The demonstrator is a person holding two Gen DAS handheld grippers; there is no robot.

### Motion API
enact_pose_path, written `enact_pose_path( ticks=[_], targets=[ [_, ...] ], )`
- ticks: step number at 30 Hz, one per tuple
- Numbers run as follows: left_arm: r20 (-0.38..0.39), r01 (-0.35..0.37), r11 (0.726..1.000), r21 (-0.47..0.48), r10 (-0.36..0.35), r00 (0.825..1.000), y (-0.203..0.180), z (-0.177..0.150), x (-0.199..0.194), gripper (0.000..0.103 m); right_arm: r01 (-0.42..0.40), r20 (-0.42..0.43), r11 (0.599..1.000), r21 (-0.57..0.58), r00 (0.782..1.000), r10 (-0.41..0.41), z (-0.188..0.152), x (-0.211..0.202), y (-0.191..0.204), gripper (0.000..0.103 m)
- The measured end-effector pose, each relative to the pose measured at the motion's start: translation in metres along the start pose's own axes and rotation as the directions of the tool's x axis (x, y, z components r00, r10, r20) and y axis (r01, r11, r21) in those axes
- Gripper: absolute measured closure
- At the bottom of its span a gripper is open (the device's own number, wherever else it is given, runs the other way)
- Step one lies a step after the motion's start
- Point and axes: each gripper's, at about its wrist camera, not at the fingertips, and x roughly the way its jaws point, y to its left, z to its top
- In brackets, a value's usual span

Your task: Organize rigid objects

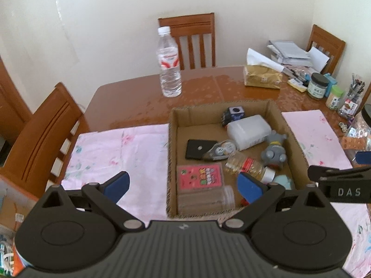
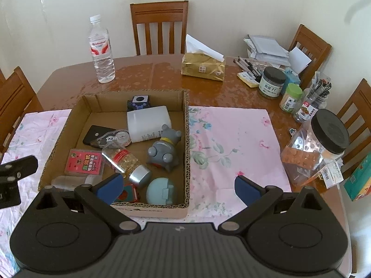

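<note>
Tape dispenser [image 2: 113, 137] reads "12m"; right gripper [image 1: 338, 178] body reads "DAS".

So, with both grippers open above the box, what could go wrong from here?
1. The small bottle lies on its side against the gray toy and the white container; gripping it may push these or let it roll.
2. The cardboard box has low walls, so a descending left gripper or right gripper could catch its edge.
3. The upright water bottle behind the box could tip if bumped.
</note>
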Motion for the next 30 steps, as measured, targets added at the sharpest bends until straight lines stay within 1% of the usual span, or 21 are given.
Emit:
enact_pose_path(
  ticks=[3, 10, 30],
  targets=[
    [-0.01, -0.015, 1.0, -0.008, 0.015, 1.0, 0.003, -0.003, -0.002, 0.004, -0.005, -0.003, 1.0, -0.004, 1.0, 0.005, -0.001, -0.003, 0.004, 0.0],
    [-0.013, -0.022, 1.0, -0.014, 0.022, 1.0, 0.006, -0.007, -0.007, 0.004, -0.013, -0.005, 1.0, -0.009, 1.0, 0.013, -0.002, -0.007, 0.009, 0.0],
    [-0.023, -0.023, 1.0, -0.016, 0.022, 0.999, 0.006, -0.009, -0.005, 0.004, -0.022, -0.01, 1.0, -0.021, 1.0, 0.022, -0.005, -0.011, 0.014, 0.0]
  ],
)
